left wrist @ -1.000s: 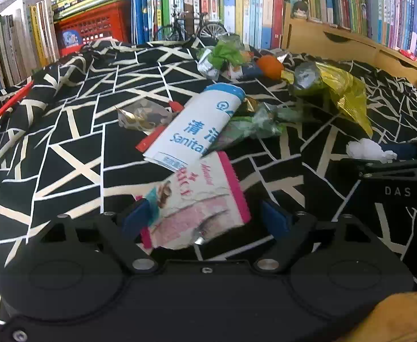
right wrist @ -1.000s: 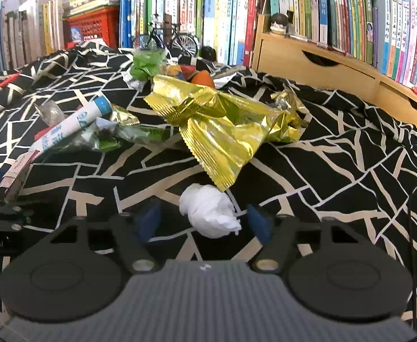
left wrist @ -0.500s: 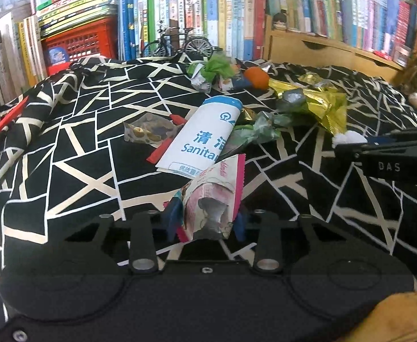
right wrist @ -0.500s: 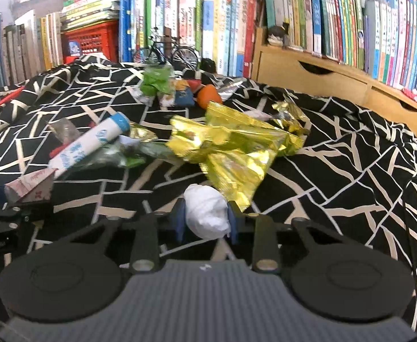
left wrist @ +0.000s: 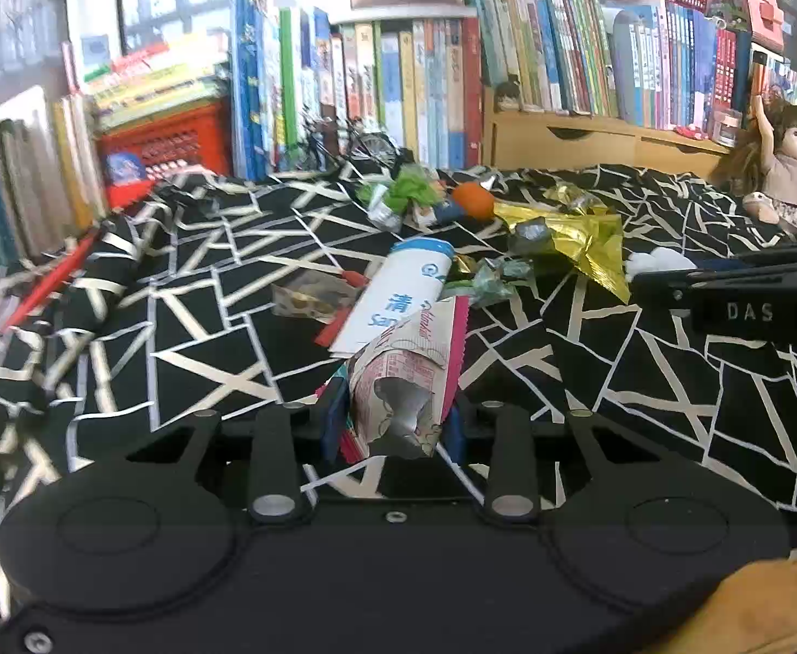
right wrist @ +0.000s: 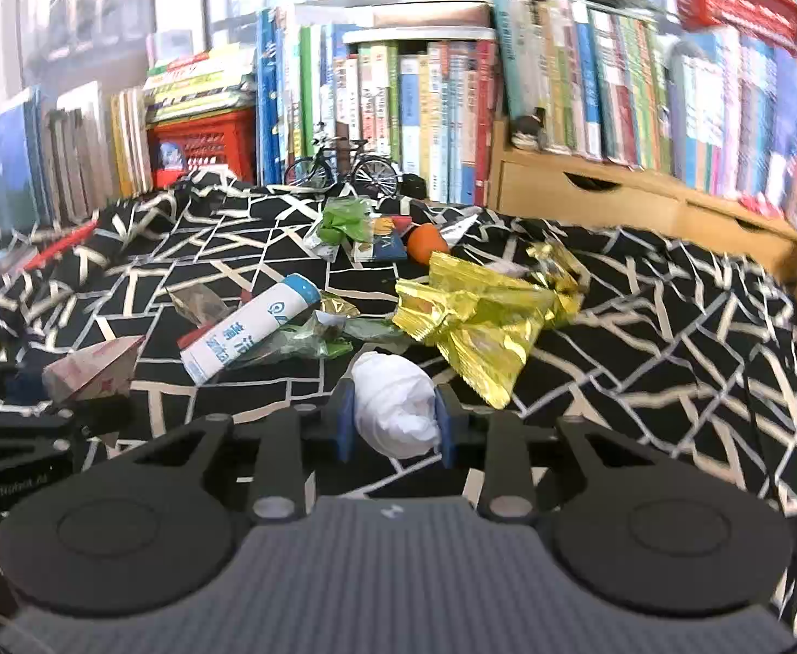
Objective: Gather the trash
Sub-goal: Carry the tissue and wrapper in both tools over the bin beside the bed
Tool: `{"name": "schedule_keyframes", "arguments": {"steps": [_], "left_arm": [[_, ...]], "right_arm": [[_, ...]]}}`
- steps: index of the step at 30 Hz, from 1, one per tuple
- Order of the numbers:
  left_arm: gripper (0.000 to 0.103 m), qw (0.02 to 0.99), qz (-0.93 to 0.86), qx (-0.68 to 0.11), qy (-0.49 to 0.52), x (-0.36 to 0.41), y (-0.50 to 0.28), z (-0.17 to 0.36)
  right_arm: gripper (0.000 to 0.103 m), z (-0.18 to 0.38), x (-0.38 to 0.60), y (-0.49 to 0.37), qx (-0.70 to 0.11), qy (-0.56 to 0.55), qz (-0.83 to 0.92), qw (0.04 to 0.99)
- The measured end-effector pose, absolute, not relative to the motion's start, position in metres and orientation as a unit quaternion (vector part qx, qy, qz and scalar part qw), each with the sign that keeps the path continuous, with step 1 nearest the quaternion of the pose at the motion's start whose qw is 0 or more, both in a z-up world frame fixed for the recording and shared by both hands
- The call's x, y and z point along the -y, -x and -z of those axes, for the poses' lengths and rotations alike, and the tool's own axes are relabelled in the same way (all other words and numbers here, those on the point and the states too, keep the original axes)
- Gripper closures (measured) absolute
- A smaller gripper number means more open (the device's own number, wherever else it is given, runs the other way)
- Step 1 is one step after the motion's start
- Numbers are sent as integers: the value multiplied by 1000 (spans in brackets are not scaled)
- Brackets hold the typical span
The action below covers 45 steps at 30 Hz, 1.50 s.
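Your left gripper (left wrist: 395, 425) pinches the pink wrapper (left wrist: 406, 376) at lower centre and your right gripper (right wrist: 395, 425) clamps the white tissue wad (right wrist: 395, 403) there: both look light, soft and crushable, so grip mid-body, gently.

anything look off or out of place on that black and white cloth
Yes: litter is strewn over the cloth. A crumpled gold foil wrapper, a white and blue tube lying on its side, green wrappers and an orange ball sit mid-cloth. Each hand-held gripper is clamped on a piece: left on a pink wrapper, right on a tissue wad.
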<state>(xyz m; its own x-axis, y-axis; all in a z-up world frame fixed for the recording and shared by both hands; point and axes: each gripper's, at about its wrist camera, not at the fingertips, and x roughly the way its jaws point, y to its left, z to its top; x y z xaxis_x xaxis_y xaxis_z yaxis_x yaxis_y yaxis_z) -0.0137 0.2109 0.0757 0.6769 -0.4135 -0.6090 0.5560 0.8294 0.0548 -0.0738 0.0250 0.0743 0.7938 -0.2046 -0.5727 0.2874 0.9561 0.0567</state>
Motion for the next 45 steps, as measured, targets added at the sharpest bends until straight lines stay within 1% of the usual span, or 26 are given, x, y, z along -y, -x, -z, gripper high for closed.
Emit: {"name": "schedule_keyframes", "arguments": {"steps": [2,6,8,17,22,34,45], "left_arm": [[69,912,256,-297,-123,-217,26,-85],[69,925,250,-265,-103,-241,56,-105],[69,925,260,-261,-90,-257,68,-111],[70,915,290,-268,-84,-338,99,-107],[70,912,298,-271,-77,-395,113,-106],[70,910,262,-309,-91,-507,123,-87],[70,898,216,-363,-127,-564,117,-46]], "right_arm": [[67,-78,-28,83,-297,-79,135,942],[67,-86,-42,103,-291,-93,133,943],[67,-89,-55,113,-289,-93,135,943],[67,-95,-139,153,-275,-97,164,942],[67,-98,-192,162,-273,-86,155,945],[67,-86,-304,146,-286,-83,78,951],[67,-62,-382,122,-318,-56,-22,946]]}}
